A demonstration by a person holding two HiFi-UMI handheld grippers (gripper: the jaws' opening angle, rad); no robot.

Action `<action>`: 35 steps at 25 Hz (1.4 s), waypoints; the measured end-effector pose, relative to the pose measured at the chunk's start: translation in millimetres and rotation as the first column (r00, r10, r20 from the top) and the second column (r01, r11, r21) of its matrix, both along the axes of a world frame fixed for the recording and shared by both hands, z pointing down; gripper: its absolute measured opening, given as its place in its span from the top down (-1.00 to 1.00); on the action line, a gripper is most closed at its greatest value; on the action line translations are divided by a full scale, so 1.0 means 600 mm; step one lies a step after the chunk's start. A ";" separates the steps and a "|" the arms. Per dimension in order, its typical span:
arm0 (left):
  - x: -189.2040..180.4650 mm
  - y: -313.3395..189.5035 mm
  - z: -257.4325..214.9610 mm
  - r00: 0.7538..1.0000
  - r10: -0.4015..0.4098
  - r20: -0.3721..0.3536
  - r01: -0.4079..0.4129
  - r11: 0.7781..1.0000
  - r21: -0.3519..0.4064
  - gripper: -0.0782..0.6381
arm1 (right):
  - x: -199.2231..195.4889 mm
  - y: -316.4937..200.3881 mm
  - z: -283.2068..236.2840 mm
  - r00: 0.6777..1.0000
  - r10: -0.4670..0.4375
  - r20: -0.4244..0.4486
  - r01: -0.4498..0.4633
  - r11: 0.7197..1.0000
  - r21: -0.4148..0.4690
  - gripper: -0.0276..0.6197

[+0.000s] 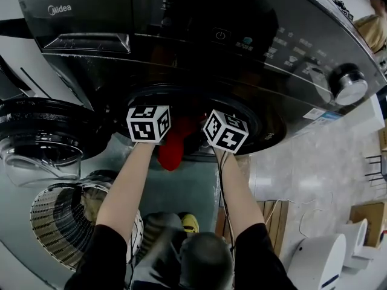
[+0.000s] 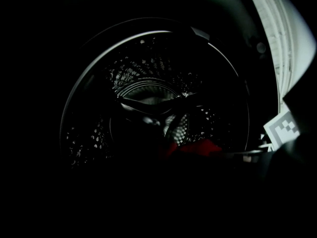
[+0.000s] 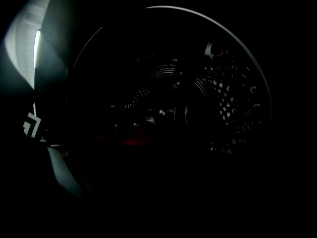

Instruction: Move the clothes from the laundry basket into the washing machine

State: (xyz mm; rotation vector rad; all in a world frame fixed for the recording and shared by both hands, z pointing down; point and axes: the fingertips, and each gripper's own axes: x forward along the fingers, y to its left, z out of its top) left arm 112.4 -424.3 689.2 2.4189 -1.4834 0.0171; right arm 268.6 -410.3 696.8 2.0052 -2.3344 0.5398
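Only in the head view are the laundry basket (image 1: 57, 222) and the "Midea" name on the washing machine (image 1: 181, 35) seen. It also shows a red garment (image 1: 172, 147) hanging at the machine's mouth between the left gripper (image 1: 148, 124) and the right gripper (image 1: 225, 130). The perforated drum (image 2: 148, 83) is shown by the gripper views alone — too dark for the jaws' state to be told.

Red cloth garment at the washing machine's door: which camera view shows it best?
The head view: the red cloth garment is well lit there, spilling from the door opening of the dark front-loading washing machine. The left gripper view shows only a dim red patch low in the perforated drum; the right gripper view, a faint red smear.
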 end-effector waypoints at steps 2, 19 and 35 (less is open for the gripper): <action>0.003 -0.001 0.004 1.000 0.006 0.009 -0.006 1.000 -0.004 0.47 | 0.003 -0.003 -0.002 1.000 0.006 0.023 -0.006 1.000 0.009 0.18; 0.003 0.034 -0.031 0.999 0.025 0.034 -0.027 0.998 0.056 0.39 | -0.008 0.042 -0.014 0.999 -0.007 0.048 0.006 1.000 0.009 0.24; 0.004 0.093 -0.042 0.993 0.010 0.118 -0.018 0.998 0.067 0.75 | -0.009 0.113 -0.035 0.998 -0.050 -0.048 0.050 0.999 0.008 0.90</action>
